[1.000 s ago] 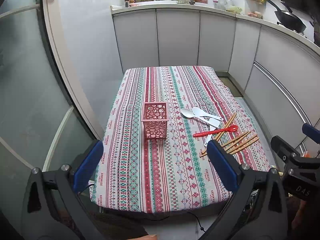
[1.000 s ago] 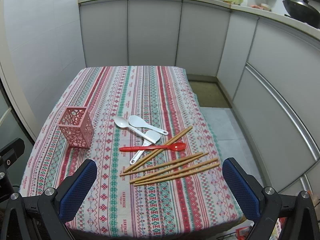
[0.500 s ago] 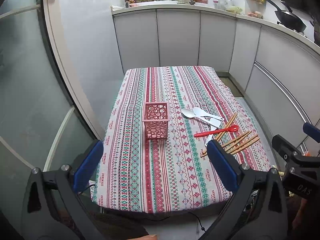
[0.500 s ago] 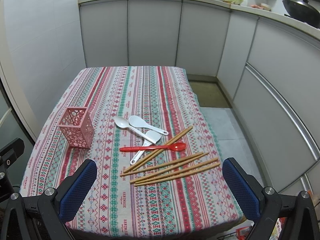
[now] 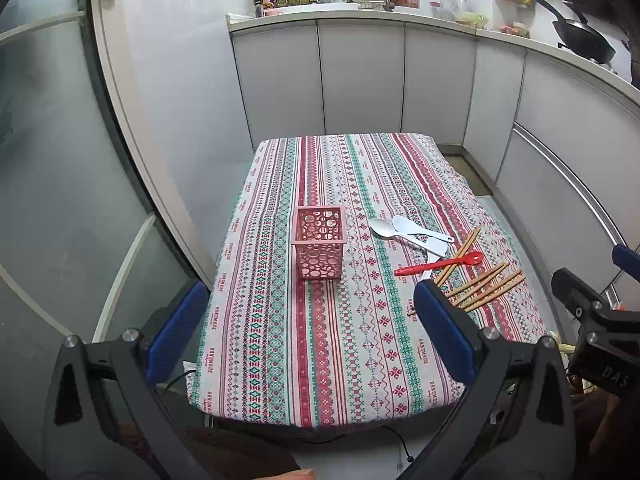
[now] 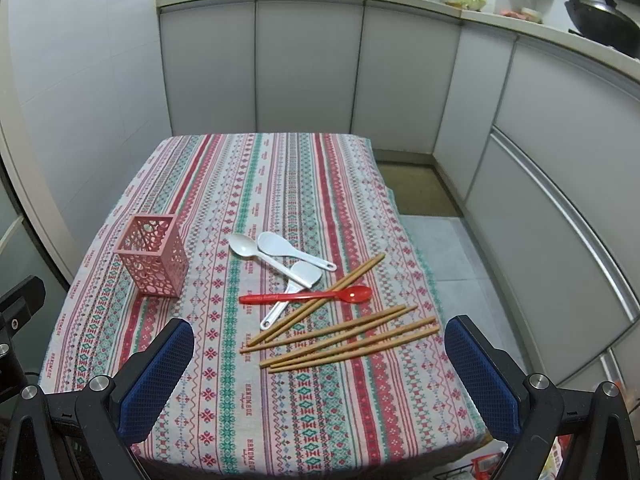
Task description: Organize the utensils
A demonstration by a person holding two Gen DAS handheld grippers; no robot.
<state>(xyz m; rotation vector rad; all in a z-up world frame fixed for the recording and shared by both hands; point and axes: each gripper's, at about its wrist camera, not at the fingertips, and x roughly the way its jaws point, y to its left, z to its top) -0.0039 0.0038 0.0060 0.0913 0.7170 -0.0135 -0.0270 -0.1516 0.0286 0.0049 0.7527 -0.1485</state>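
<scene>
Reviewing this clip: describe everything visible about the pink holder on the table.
The pink holder is a square, open-topped box, seemingly plastic, its walls pierced with round holes of mixed sizes. It stands upright on the striped tablecloth, on the left side near the table's edge, and looks empty in the left wrist view. Nothing touches it but the cloth: the spoons and chopsticks lie apart to its right, and neither hand-held gripper is near it.

Pink holder point(image 6: 154, 254), red spoon point(image 6: 306, 296), striped red-green tablecloth point(image 6: 280, 184).
</scene>
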